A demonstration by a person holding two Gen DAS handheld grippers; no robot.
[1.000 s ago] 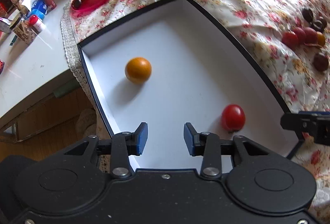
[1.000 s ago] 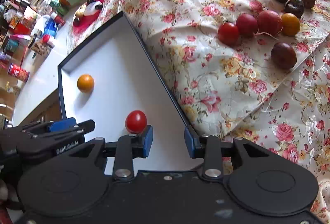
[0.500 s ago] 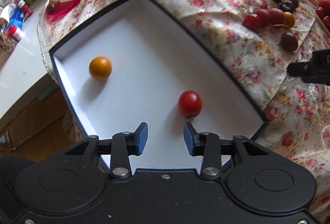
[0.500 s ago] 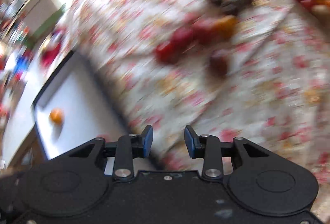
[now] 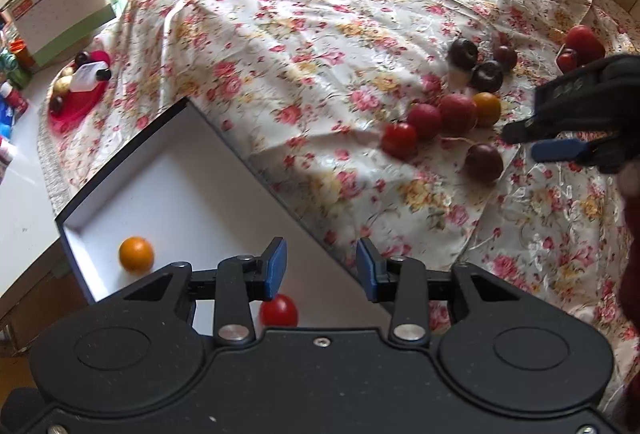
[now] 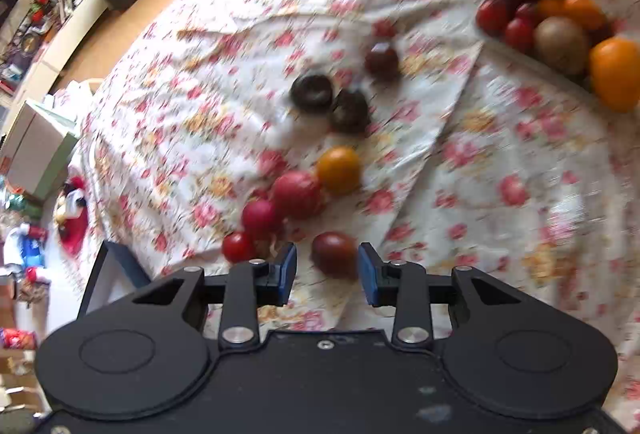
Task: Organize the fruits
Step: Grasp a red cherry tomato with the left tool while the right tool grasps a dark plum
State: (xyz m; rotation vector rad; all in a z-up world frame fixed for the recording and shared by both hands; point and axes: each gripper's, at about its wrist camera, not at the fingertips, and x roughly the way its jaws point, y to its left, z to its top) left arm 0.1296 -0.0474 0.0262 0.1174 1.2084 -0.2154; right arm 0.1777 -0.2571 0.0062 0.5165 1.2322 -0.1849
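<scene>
A black-rimmed white box (image 5: 192, 174) lies on the flowered cloth and holds an orange fruit (image 5: 136, 254) and a red tomato (image 5: 279, 310). My left gripper (image 5: 320, 268) is open and empty above the box's near edge. Loose fruit lies in a cluster on the cloth: a red tomato (image 6: 237, 247), two pink-red fruits (image 6: 296, 194), an orange one (image 6: 339, 170) and dark ones (image 6: 311, 93). My right gripper (image 6: 327, 268) is open, with a dark red fruit (image 6: 334, 254) between its fingers, apart from them. It also shows in the left wrist view (image 5: 560, 142).
A pile of mixed fruit (image 6: 560, 22) sits at the far right on the cloth. A red dish with small items (image 5: 78, 86) and a white-green carton (image 5: 60, 14) stand at the far left. Bottles crowd the white counter's left edge (image 6: 28, 250).
My right gripper has swung from the box over to the loose fruit cluster and now straddles the dark red fruit. My left gripper has pulled back toward the box's near edge.
</scene>
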